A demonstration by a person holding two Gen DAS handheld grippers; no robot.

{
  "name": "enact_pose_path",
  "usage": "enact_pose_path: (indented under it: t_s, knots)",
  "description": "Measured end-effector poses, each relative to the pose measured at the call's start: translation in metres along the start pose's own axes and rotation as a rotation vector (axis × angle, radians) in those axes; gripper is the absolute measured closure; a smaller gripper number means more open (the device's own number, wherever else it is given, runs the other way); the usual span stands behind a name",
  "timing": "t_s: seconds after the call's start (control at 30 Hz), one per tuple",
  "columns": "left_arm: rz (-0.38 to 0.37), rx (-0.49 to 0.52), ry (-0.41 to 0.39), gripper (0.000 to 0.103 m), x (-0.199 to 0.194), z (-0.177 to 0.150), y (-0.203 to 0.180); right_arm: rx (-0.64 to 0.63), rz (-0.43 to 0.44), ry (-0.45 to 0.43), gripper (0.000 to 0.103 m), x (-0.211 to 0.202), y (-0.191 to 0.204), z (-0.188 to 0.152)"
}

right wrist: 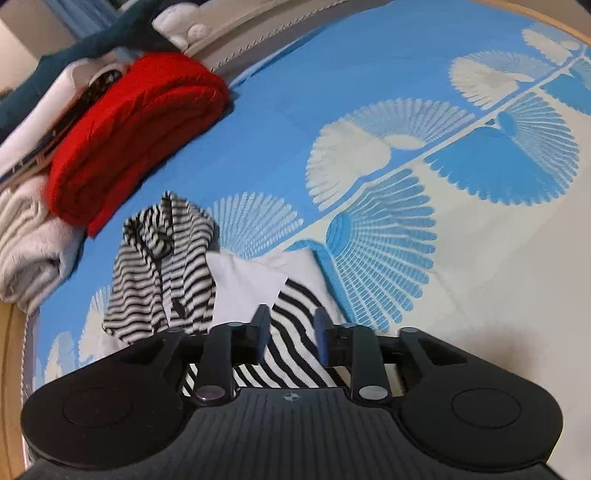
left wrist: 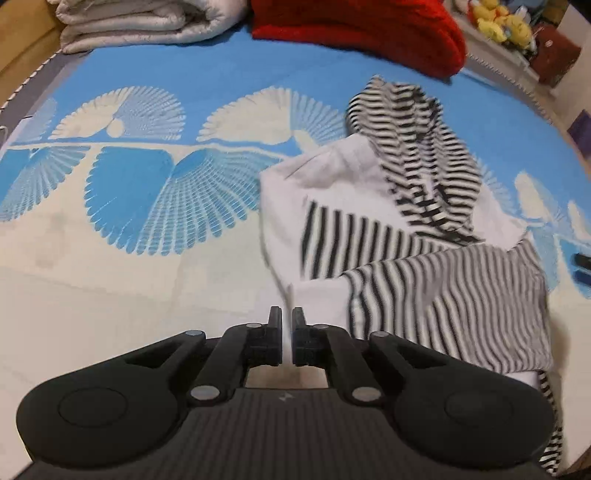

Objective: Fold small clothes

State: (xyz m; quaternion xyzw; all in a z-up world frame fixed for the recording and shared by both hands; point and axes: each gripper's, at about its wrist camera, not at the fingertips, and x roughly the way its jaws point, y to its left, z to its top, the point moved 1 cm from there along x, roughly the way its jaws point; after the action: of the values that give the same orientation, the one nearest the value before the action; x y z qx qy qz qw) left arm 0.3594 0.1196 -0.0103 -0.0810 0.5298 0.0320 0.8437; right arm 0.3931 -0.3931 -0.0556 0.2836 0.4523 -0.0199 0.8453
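Left wrist view shows the striped garment (left wrist: 399,236) lying on the bed (left wrist: 147,288), to the right of the left gripper (left wrist: 287,317). It is a small white piece with black stripes, and I judge the folding is only partly done: one white part is turned over the striped body, a striped flap lies across the front, and a striped sleeve or hood, I cannot say which because the picture is blurred there, lies in a loose heap at the far end. So the near side looks folded, but the far end is not yet flat, and the final fold is left to do.

The left gripper has its jaws almost together, with only a thin slit between them. Nothing sits between the fingers that I can see; the white edge of the cloth is just beside the tips, not in them.

From the right wrist view, the right gripper (right wrist: 290,319) hangs low over the near striped part of the garment (right wrist: 295,332). Its jaws stand partly apart, and the cloth shows between and under them, but the pads do not seem to press on it.

Around the work there is a red blanket (right wrist: 129,133) folded at the far side, close to the loose striped end, and a white quilt (left wrist: 140,22) further along the edge. Some yellow toys (left wrist: 498,18) sit off the bed. The blanket leaves little room for spreading the far end; the near bed is free.
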Motion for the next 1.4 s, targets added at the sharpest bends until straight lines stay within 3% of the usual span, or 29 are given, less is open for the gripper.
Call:
enact_pose_path:
  t_s: [0.07,0.3,0.4,0.5,0.53,0.63,0.9,1.03,1.17,1.4]
  knots:
    - [-0.015,0.005,-0.015,0.096,-0.005,0.0,-0.001,-0.018,-0.006,0.028,0.062,0.014,0.003,-0.001]
    - [-0.005,0.036,-0.011,0.096,-0.003,-0.005,-0.003,-0.127,-0.127,0.051,0.062,0.068,0.002,0.005]
    - [0.0,0.04,-0.01,0.096,-0.002,-0.006,0.002,-0.155,-0.106,0.097,0.062,0.087,0.0,0.006]
    - [-0.002,0.032,-0.013,0.096,-0.003,-0.004,0.01,-0.274,-0.114,0.104,0.062,0.1,0.01,0.001]
    - [-0.002,0.029,-0.013,0.096,-0.003,-0.004,0.012,-0.31,-0.12,0.108,0.064,0.103,0.013,-0.001]
    - [-0.002,0.026,-0.017,0.096,-0.004,-0.002,0.016,-0.409,-0.156,0.089,0.095,0.112,0.02,-0.005]
    - [-0.015,0.047,-0.013,0.096,-0.004,-0.003,0.016,-0.297,-0.233,-0.037,0.097,0.109,0.006,0.006]
    - [-0.022,0.065,-0.009,0.096,-0.005,-0.007,0.015,-0.275,-0.22,-0.034,0.092,0.105,0.0,0.006]
    - [-0.032,0.065,-0.014,0.087,-0.008,-0.007,0.016,-0.257,-0.208,-0.001,0.076,0.084,-0.005,0.005]
    - [-0.054,0.044,-0.048,0.086,-0.023,-0.003,0.02,-0.419,-0.113,0.067,0.057,0.022,0.01,-0.016]
